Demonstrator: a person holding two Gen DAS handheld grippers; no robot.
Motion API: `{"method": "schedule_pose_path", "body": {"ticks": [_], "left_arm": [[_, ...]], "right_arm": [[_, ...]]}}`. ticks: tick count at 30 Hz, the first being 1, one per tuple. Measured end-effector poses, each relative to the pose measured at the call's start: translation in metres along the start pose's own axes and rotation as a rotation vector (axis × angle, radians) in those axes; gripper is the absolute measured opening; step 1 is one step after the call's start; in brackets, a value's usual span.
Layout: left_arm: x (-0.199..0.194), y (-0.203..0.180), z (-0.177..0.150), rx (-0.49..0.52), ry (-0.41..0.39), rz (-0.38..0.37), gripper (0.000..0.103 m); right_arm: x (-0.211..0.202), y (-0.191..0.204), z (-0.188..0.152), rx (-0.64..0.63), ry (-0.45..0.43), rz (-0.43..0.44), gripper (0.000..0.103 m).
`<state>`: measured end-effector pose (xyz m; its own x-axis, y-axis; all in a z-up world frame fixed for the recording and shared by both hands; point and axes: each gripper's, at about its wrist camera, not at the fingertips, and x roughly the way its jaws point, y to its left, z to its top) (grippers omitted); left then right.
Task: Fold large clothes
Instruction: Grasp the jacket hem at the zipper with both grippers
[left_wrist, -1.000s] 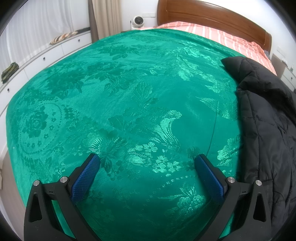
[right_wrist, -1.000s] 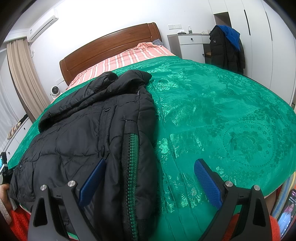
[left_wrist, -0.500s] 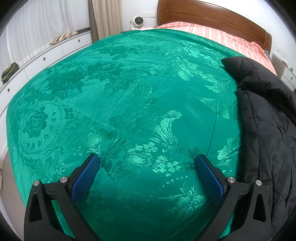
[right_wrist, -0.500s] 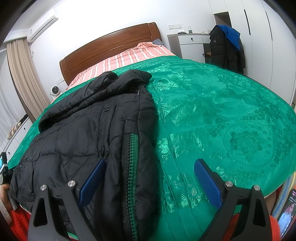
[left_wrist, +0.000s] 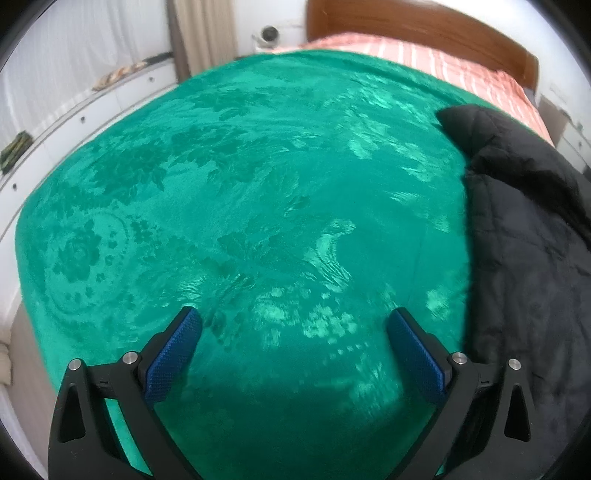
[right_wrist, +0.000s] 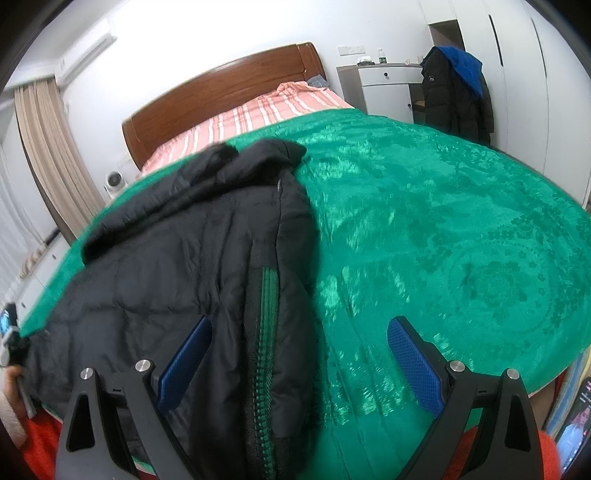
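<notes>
A black jacket (right_wrist: 177, 258) is laid lengthwise on the green bedspread (right_wrist: 443, 240), collar toward the headboard (right_wrist: 221, 96); it is puffy and quilted, its green zipper (right_wrist: 266, 354) exposed. Both the left gripper (left_wrist: 293, 350), beside the jacket, and the right gripper (right_wrist: 299, 362), over its hem, are held spread wide, grasping nothing.

Bed cover (right_wrist: 424, 229): green, with a shiny flower pattern, spread over the bed.
Striped sheet (right_wrist: 258, 114): pink and white, at 12 o'clock of the cover, against the wooden headboard (right_wrist: 221, 92).
Curtain (right_wrist: 48, 158): beige, at 9 o'clock.
Small white device (left_wrist: 269, 34): round, near the headboard.
White drawer unit (right_wrist: 384, 85): at 1 o'clock, just beside a hanging dark coat (right_wrist: 454, 96) with a blue hood.
</notes>
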<state>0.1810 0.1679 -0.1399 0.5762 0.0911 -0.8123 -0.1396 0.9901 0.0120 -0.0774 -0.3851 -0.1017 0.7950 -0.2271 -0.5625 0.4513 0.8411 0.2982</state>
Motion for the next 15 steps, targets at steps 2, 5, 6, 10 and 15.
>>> {"method": "schedule_pose_path", "body": {"ticks": [2, 5, 6, 10, 15], "left_arm": [[-0.028, 0.010, 0.002, -0.019, -0.027, -0.106, 0.098], [-0.064, 0.021, -0.004, -0.025, 0.009, -0.415, 0.099], [-0.068, 0.021, -0.008, -0.018, 0.033, -0.471, 0.100], [-0.072, 0.001, -0.042, 0.062, 0.162, -0.613, 0.100], [-0.050, -0.030, -0.068, 0.156, 0.256, -0.507, 0.094]], "right_arm": [[-0.024, -0.015, 0.017, 0.041, -0.042, 0.035, 0.095], [-0.036, -0.031, 0.037, 0.048, 0.036, 0.095, 0.096], [-0.032, -0.036, 0.039, 0.049, 0.118, 0.122, 0.096], [-0.014, -0.035, 0.014, 0.087, 0.363, 0.255, 0.096], [0.011, 0.004, -0.015, -0.005, 0.474, 0.299, 0.094]]}}
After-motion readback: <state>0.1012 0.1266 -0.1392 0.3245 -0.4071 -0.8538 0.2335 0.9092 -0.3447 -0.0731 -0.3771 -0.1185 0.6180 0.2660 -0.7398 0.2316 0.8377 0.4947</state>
